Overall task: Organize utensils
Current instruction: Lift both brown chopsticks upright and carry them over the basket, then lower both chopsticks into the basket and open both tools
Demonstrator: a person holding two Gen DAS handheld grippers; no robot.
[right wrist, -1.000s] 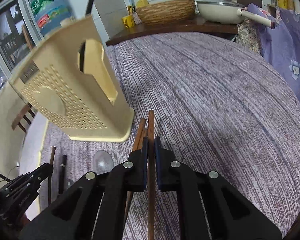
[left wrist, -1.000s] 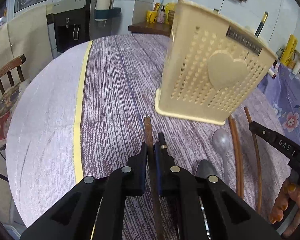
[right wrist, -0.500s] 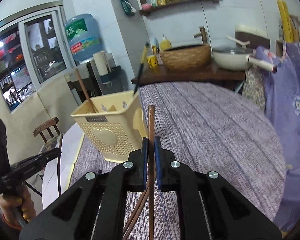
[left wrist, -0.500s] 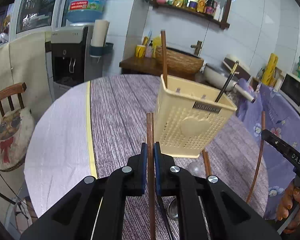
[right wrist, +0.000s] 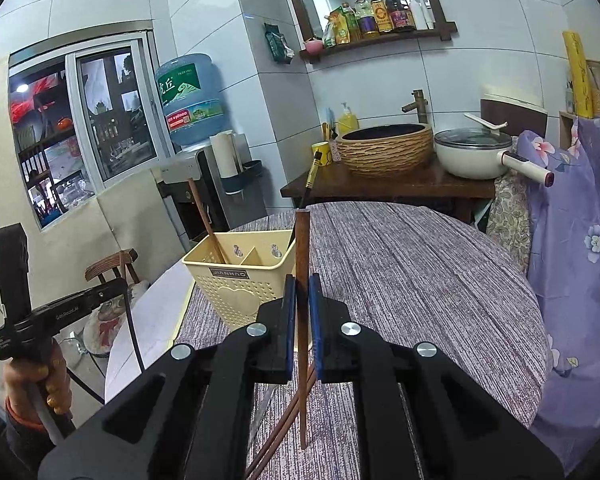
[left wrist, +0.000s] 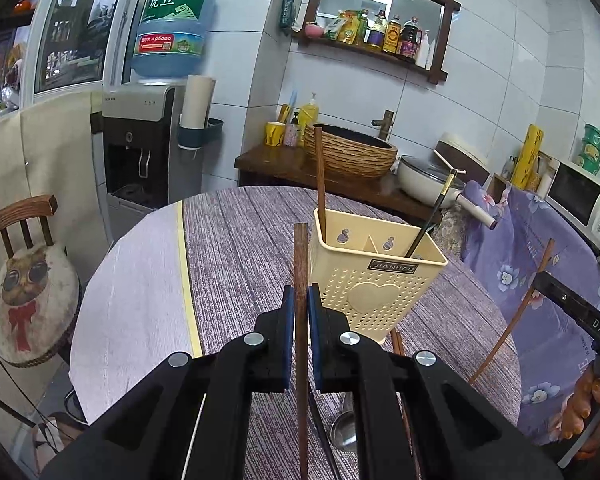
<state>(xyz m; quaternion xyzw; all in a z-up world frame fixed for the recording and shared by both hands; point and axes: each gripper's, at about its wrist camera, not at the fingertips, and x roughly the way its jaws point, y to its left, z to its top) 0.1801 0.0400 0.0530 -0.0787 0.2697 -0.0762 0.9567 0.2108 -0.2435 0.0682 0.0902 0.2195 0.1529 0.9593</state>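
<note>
Pinching one slim dark-brown chopstick each — left gripper, right gripper clamped.

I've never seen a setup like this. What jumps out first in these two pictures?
Each black gripper, left and right, pinches one brown chopstick, left and right, upright in the middle of its view. Just behind stands a cream holder on the purple table, with a brown chopstick and a black one already leaning inside. More chopsticks and a spoon lie on the table below.
</note>
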